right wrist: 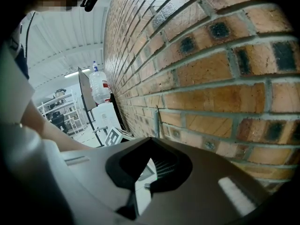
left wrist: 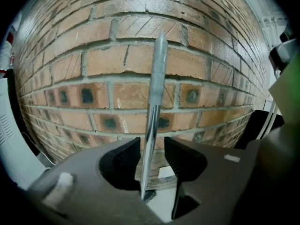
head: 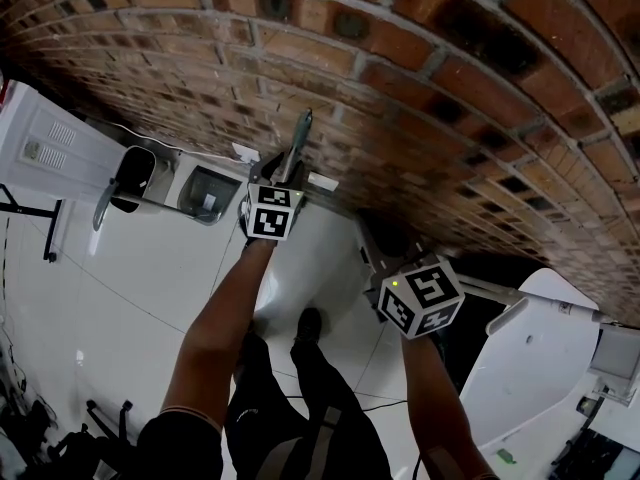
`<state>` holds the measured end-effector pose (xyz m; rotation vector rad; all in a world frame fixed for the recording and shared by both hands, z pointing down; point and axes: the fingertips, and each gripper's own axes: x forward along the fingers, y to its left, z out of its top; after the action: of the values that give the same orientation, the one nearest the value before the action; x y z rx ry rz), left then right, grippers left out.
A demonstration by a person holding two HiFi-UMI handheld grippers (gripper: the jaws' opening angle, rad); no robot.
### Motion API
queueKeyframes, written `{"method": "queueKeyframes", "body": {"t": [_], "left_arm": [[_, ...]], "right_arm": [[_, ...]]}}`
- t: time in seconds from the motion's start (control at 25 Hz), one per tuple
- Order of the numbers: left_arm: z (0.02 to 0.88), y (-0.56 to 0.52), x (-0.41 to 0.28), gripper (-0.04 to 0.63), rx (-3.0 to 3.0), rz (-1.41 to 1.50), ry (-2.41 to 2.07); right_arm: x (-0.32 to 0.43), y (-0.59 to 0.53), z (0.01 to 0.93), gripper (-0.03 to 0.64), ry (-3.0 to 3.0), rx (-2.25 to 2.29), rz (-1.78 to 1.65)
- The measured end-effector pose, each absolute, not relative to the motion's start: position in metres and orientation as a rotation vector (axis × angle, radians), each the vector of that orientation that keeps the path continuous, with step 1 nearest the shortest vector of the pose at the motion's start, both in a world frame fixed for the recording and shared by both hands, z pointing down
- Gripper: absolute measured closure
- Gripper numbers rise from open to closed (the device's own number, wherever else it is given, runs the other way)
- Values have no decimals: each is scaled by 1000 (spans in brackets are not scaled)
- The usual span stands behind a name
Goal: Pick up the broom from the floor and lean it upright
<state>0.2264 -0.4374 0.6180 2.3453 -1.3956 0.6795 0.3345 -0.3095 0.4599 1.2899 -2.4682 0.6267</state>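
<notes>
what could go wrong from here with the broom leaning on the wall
1. The broom handle stands between the open jaws of the left hand-held gripper, close to one jaw; pulling back carelessly could drag it over.
2. It leans steeply on the brick wall, so it might slide sideways.
3. The smooth floor may let its lower end slip out.

A workshop-like industrial hall is suggested by the bare brick wall [head: 450, 88], the glossy white floor [head: 120, 308], the ribbed white ceiling [right wrist: 70, 36] with a strip light [right wrist: 75, 72], distant storage racks [right wrist: 54, 104] and a water dispenser [right wrist: 104, 115] topped by its bottle [right wrist: 99, 86].
</notes>
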Motion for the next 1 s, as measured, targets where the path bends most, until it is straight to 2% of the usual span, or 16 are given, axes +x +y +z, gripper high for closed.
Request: {"method": "queueKeyframes", "body": {"t": [0.16, 0.2, 0.28, 0.4, 0.72, 1.0], "left_arm": [[595, -420, 214, 434, 2339, 613, -1401], [583, -415, 209, 454, 2345, 595, -1408], [551, -403, 198, 535, 2361, 544, -1431], [498, -382, 179, 595, 2391, 452, -1461], [366, -306, 126, 595, 2503, 234, -1426], [291, -223, 101, 594, 2643, 193, -1308]], "right_arm": [[328, -309, 451, 614, -2500, 1273, 627], [324, -309, 446, 614, -2515, 1263, 622], [312, -307, 432, 614, -2546, 1241, 603], [290, -302, 408, 614, -2592, 1210, 574], [216, -257, 338, 614, -2685, 1164, 495], [171, -191, 290, 614, -2713, 1175, 402]]}}
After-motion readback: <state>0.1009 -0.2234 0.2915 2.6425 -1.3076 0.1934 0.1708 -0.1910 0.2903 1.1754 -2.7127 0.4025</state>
